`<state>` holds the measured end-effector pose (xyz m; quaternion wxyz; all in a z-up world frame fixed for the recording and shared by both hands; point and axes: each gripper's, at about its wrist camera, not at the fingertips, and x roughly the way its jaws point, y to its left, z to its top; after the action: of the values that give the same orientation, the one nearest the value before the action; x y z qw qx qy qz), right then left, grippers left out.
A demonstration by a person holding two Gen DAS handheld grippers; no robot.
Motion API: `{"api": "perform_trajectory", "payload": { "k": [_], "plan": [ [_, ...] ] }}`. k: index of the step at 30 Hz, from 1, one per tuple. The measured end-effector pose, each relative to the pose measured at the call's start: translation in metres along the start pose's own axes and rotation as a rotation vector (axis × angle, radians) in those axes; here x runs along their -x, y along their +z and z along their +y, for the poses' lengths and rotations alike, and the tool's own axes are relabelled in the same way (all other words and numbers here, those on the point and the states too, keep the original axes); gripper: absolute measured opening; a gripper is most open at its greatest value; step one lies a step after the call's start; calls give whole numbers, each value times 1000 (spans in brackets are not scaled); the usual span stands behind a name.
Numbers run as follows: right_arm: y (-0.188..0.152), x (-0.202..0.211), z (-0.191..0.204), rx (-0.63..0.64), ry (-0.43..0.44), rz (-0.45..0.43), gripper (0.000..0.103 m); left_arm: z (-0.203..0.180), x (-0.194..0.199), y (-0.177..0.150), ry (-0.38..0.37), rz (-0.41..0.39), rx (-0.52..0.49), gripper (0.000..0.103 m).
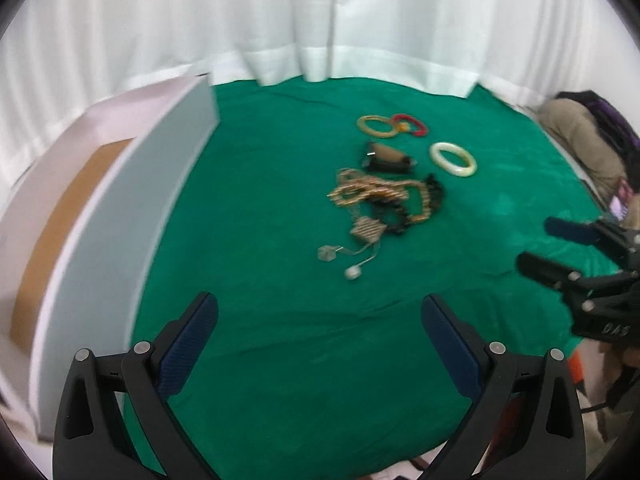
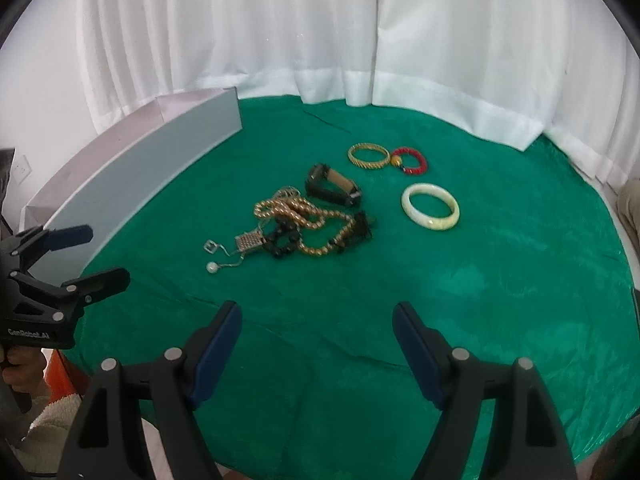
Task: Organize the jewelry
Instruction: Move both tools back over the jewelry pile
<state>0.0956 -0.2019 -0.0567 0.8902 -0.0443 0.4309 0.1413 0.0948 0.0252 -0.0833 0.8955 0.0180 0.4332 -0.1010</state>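
Both the left tongs [image 1: 320, 316] and right tongs [image 2: 318, 324] are spread, empty, above the green table [image 2: 480, 300]. The jewelry tangle [image 2: 304, 222] lies mid-table: probably light, limp, snag-prone; pinch 1 strand. The pale bangle [image 2: 430, 207], far right, looks rigid, slippery; grip across its rim.

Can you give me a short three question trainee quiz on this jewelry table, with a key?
1. True or false: the left hand-held gripper holds a bracelet.
2. Which lies nearest the white bangle? A the red bead bracelet; B the pearl pendant; C the white box.
3. Fill in: the jewelry lies on a ____ cloth.

Key: 1 false, its jaws are open with nothing between them, as are those of the right hand-held gripper. 2 A. 3 green.
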Motion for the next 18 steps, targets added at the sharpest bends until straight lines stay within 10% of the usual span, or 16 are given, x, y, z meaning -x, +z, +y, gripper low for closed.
{"api": "perform_trajectory", "payload": {
  "k": [8,18],
  "plan": [
    [-6,-4,-20,-60,-3,24,79,-7,-55,29,-192,79,-87,101],
    [-14,-13,-37,-118,4,53,79,-31,-113,37,-189,127,-246,92]
  ]
}}
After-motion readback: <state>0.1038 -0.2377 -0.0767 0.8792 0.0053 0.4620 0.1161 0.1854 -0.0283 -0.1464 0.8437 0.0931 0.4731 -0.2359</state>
